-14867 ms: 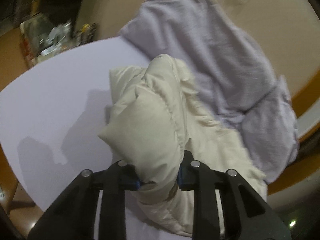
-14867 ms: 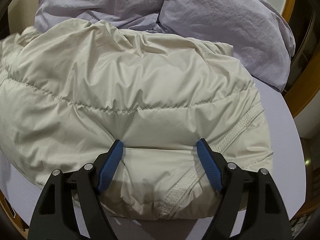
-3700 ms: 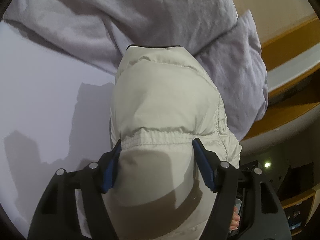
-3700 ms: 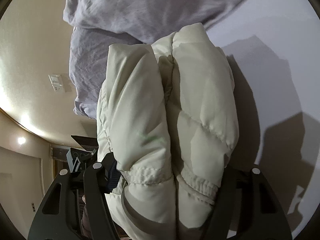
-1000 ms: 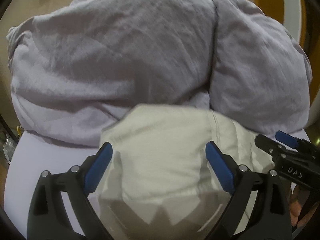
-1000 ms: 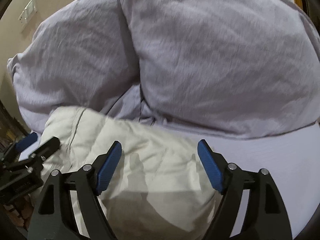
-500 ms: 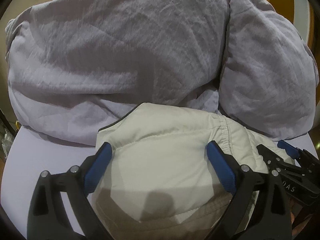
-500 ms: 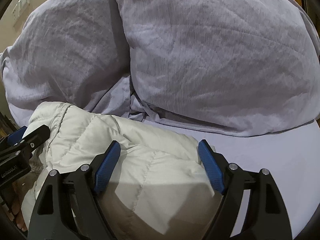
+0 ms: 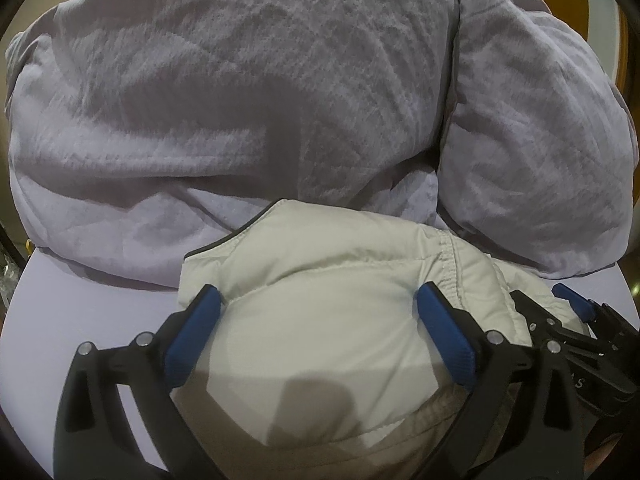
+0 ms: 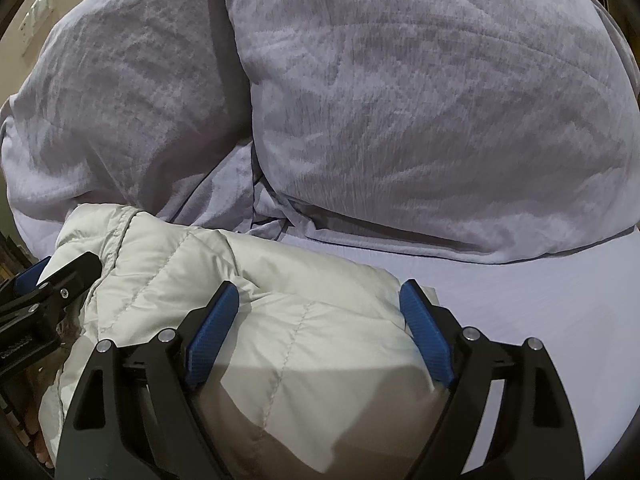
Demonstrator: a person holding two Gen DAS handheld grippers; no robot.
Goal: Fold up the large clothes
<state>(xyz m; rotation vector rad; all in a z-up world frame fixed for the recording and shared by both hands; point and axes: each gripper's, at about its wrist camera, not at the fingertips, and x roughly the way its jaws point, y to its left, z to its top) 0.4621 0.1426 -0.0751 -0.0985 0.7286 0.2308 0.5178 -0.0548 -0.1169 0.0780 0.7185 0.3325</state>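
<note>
Cream quilted puffer jacket (image 9: 320,312), folded into a compact bundle

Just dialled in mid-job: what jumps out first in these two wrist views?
A folded cream puffer jacket fills the foreground on the pale table, sitting between the wide-set blue pads of both the left gripper and the right gripper, whose jaws are opening. Behind it, touching its far edge, a big rumpled lavender garment covers the whole upper part of each view.
</note>
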